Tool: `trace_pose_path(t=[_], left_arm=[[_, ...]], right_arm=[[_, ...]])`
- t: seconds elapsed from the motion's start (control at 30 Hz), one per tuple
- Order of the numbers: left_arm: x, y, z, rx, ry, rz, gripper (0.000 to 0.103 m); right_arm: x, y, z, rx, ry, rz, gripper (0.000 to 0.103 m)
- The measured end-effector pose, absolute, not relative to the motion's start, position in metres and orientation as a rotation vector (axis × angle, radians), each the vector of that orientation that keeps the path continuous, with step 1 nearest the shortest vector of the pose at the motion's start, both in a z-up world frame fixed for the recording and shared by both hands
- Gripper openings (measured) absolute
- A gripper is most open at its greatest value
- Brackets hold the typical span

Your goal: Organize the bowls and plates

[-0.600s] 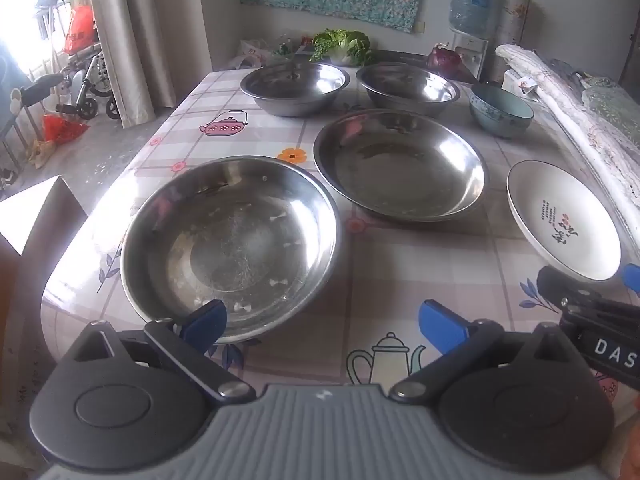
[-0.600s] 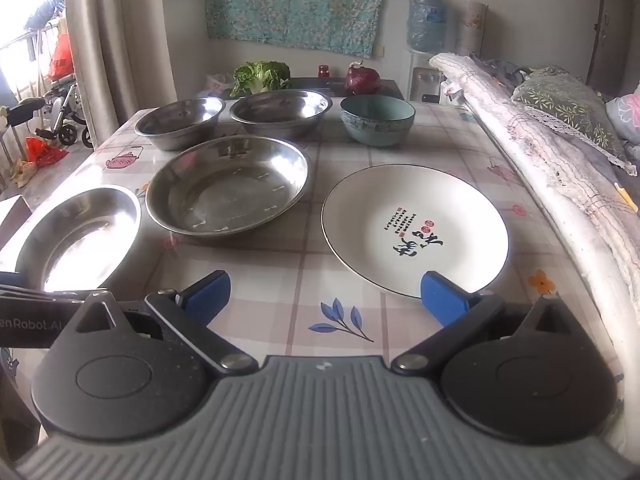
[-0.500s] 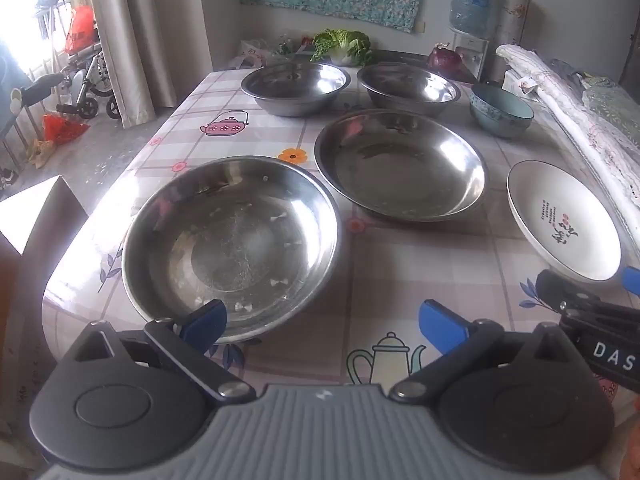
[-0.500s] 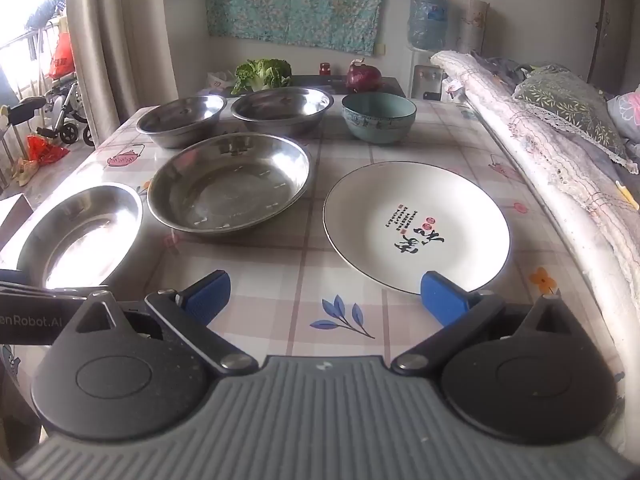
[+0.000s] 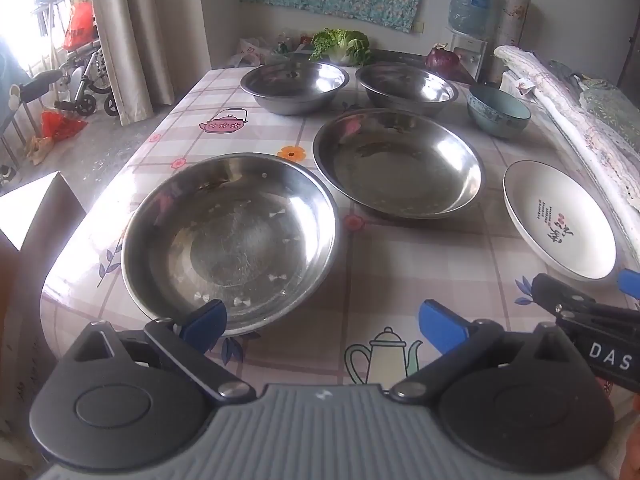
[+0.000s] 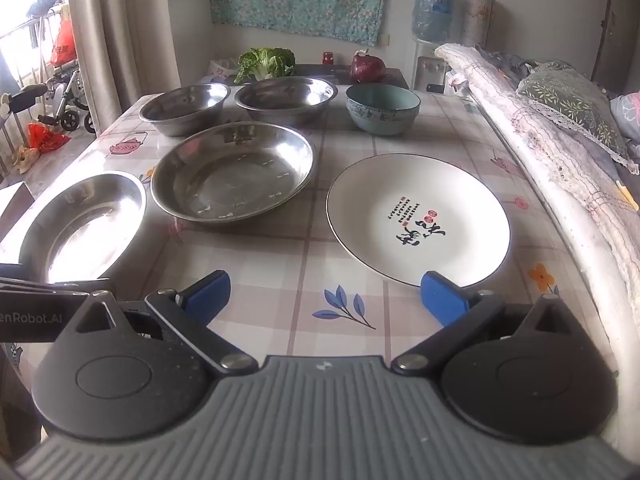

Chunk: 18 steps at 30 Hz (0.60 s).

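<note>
On the patterned table sit two shallow steel plates, the near one and the middle one, two deeper steel bowls at the back, a teal ceramic bowl, and a white plate with red and black writing. My left gripper is open and empty, its left fingertip over the near steel plate's front rim. My right gripper is open and empty, its right fingertip at the white plate's near rim.
A rolled quilt runs along the table's right edge. A cabbage and a red onion lie beyond the far end. A cardboard box stands left of the table. The right gripper shows in the left wrist view.
Both grippers have edged slightly forward toward the dishes. Nothing on the table has moved.
</note>
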<state>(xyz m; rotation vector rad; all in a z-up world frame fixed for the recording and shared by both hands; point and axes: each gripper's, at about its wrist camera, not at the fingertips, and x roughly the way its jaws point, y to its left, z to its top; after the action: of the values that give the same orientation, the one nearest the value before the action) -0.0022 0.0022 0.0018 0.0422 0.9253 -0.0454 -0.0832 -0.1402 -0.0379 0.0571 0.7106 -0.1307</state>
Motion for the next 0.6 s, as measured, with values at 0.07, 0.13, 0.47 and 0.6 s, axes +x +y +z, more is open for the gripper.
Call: trace_pose_path(t=[0.07, 0.13, 0.47, 0.6], left_arm=[[-0.0048, 0.0026, 0.0008, 0.038, 0.928, -0.048, 0.103], [-0.005, 0.002, 0.0007, 0.037, 0.93, -0.051, 0.103], [-0.0047, 0.0004, -0.0016, 0.036, 0.936, -0.054, 0.103], [-0.0046, 0.0004, -0.0021, 0.036, 0.937, -0.054, 0.103]], right_arm=[[-0.0835, -0.1407, -0.0387, 0.062, 0.714, -0.133, 0.102], [-0.0842, -0.1406, -0.0388, 0.062, 0.717, -0.135, 0.102], [-0.0823, -0.1436, -0.0406, 0.079, 0.735, -0.138, 0.102], [-0.0821, -0.1448, -0.0405, 0.085, 0.738, -0.136, 0.102]])
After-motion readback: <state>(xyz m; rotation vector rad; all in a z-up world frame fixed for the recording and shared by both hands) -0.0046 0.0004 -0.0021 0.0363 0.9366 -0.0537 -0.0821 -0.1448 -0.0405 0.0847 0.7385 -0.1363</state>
